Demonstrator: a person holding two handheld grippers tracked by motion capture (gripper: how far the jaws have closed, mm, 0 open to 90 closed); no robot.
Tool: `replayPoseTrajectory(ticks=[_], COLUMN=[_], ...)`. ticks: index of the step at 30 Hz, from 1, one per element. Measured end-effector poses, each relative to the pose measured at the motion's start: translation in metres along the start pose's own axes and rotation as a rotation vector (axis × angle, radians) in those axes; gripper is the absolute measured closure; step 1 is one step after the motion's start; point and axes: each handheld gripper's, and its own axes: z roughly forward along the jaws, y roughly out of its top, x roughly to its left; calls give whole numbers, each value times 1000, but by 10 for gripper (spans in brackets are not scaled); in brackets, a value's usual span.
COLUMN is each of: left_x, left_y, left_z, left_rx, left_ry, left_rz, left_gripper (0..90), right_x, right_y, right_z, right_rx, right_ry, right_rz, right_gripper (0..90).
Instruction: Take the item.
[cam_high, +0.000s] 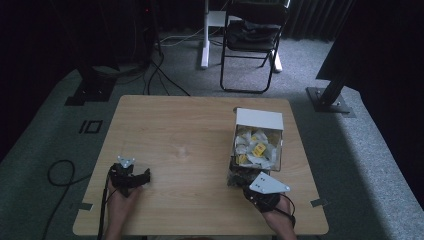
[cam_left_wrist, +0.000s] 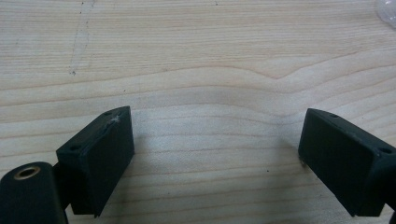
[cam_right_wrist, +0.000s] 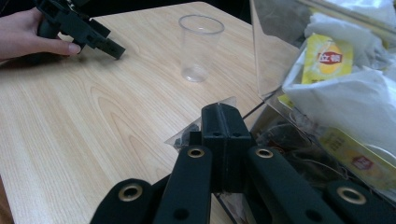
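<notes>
- The right tongs (cam_right_wrist: 223, 122) are seen pressed together, nothing pinched, just beside the clear box (cam_right_wrist: 275, 60) of tea bags (cam_right_wrist: 327, 58).
- The left tongs (cam_left_wrist: 212, 154) are held spread over bare tabletop (cam_left_wrist: 196, 56).
- A clear cup (cam_right_wrist: 200, 46) is found standing upright between both tongs.

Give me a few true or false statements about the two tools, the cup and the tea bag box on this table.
1. The left tool has its jaws spread with only bare table between them. True.
2. The right tool is wide open. False: its jaws are pressed together.
3. The clear plastic cup stands upright. True.
4. The cup is full of water. False: it looks empty.
5. The clear box holds white and yellow tea bag packets. True.
</notes>
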Motion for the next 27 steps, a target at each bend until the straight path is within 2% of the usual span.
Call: replayPoseTrajectory(ticks=[27], left_x=[0], left_y=[0], left_z=[0], left_rx=[-1], left_ry=[0], left_rz=[0], left_gripper=[111], right_x=[20], right_y=[22], right_z=[20], right_rx=[-17], right_ry=[57], right_rz=[-23], right_gripper=[900])
